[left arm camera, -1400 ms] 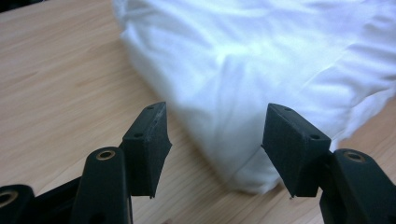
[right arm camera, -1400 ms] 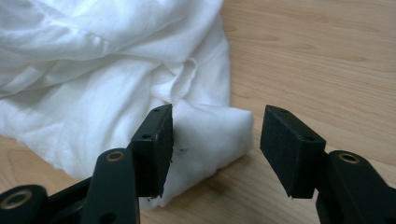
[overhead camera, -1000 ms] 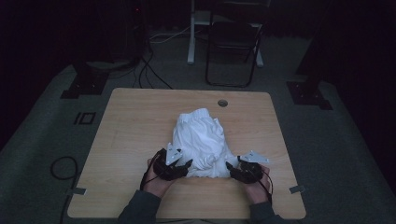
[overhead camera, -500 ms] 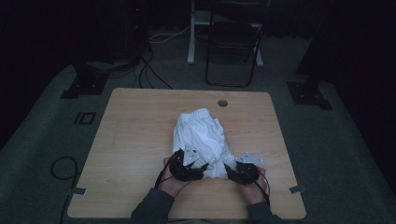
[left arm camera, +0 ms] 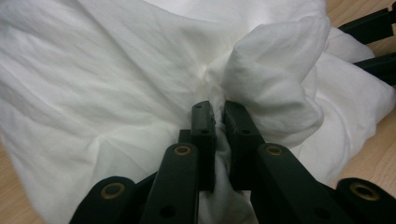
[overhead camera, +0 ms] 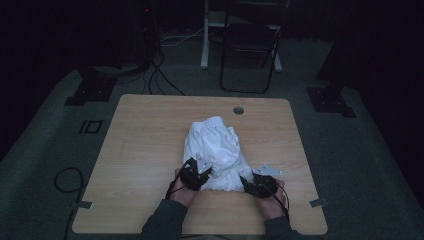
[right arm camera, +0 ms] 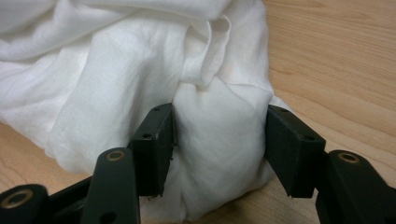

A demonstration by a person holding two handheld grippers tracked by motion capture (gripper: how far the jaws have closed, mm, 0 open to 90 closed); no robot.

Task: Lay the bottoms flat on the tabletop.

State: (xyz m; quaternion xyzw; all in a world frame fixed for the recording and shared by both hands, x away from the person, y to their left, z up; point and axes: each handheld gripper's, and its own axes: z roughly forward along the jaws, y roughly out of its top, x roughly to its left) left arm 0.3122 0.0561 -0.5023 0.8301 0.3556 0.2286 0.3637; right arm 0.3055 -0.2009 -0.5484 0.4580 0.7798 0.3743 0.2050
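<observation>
White garment (overhead camera: 215, 150), bunched at the table's (overhead camera: 140, 150) near middle, is being gripped: left gripper (left arm camera: 217, 116) has just pinched a fold, right gripper (right arm camera: 219, 135) straddles a bulge wide, probably needing to close before lifting.

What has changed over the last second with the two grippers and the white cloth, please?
The left gripper slid inward from the table onto the white cloth; its fingers have just been closing and now pinch a fold. The right gripper stayed at the cloth's near right corner, its fingers wide around a bunch. The cloth heap on the table kept its place.
</observation>
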